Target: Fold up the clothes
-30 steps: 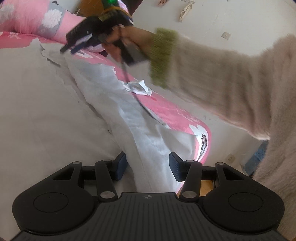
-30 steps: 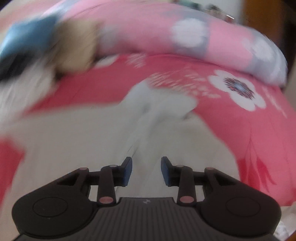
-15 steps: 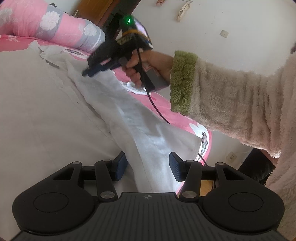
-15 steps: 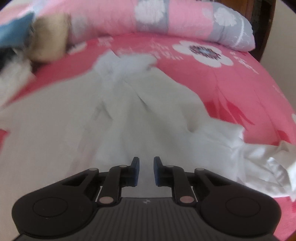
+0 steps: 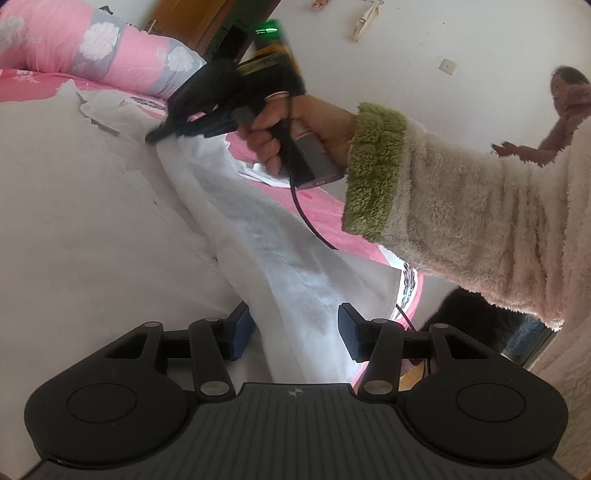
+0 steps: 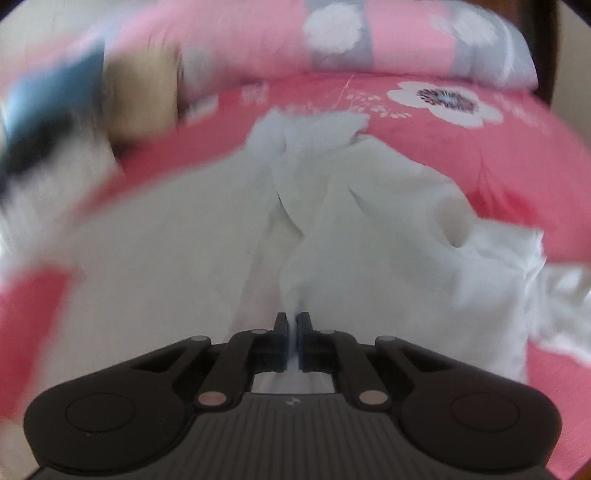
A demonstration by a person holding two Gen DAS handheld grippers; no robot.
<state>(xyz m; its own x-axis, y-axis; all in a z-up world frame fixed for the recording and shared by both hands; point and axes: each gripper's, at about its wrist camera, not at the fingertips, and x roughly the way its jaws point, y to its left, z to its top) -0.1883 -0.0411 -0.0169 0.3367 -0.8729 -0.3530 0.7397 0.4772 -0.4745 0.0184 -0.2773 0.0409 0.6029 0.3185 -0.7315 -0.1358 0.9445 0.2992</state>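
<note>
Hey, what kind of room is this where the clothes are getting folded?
Most likely a bedroom. The white garment lies spread on a bed with a pink flower-print bedsheet, a pink-and-grey floral rolled quilt or bolster sits at its far end, and a plain white wall stands beside it.

Pink floral bed [image 6: 509,173]: white garment [image 6: 166,266] spread flat; rolled quilt [image 5: 110,55] at far edge.

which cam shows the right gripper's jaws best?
Right wrist: the right gripper is seen head-on, jaws nearly together, pinching the white garment. Left wrist shows it from the side, in the hand, jaws edge-on.
</note>
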